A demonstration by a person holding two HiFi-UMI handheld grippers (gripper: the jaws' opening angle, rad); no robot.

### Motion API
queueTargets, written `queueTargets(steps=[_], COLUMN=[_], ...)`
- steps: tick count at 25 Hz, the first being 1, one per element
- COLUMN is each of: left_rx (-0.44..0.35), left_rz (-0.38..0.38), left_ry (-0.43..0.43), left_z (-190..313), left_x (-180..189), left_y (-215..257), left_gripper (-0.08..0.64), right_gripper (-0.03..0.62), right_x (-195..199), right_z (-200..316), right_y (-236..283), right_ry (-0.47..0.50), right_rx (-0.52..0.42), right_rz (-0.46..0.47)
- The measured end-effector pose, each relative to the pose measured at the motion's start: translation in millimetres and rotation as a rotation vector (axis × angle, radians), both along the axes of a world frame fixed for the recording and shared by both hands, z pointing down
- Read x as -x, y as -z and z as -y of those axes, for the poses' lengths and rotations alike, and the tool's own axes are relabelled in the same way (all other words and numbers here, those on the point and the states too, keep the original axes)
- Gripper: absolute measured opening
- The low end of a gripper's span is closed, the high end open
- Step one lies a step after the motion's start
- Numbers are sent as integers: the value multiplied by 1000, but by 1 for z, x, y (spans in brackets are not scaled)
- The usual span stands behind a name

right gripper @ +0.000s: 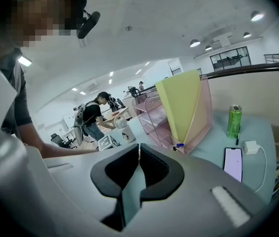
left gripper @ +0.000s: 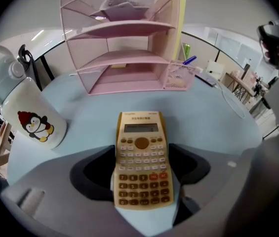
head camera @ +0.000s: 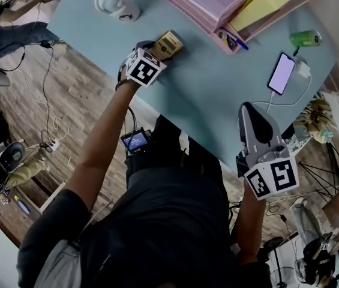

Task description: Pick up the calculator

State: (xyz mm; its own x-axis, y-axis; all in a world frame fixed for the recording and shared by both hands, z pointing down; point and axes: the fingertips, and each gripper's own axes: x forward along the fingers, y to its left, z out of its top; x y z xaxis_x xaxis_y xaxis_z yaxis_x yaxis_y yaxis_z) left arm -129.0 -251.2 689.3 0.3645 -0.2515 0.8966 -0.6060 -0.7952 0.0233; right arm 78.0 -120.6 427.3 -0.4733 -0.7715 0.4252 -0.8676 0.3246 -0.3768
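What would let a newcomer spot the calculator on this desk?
Find the pink rack at the back of the blue desk. In front of it, near the penguin mug, the calculator lies between the left tongs. It is the only tan slab of keys there, with a grey display.

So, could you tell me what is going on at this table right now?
A person with a gripper in each hand is going for the calculator lying on the light blue table. The left gripper is down over it, jaws either side of its long edges; whether they press on it yet I cannot tell. The right gripper, jaws together and empty, hangs at the table's edge near the phone.
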Motion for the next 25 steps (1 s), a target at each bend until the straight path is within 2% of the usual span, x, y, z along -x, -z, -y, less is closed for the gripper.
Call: queueTargets(steps=[7,25], left_rx=[19,-12], left_rz=[-1,-39], left_ry=[-41,-34], left_z=[-3,-14], left_x=[-2,2], left_y=[4,30], left_gripper=[380,362], right_gripper=[6,6], right_x=[0,6], right_z=[1,3], right_y=[0,10], right_ry=[-3,14], right_rx=[1,-28], right_rz=[-2,-6])
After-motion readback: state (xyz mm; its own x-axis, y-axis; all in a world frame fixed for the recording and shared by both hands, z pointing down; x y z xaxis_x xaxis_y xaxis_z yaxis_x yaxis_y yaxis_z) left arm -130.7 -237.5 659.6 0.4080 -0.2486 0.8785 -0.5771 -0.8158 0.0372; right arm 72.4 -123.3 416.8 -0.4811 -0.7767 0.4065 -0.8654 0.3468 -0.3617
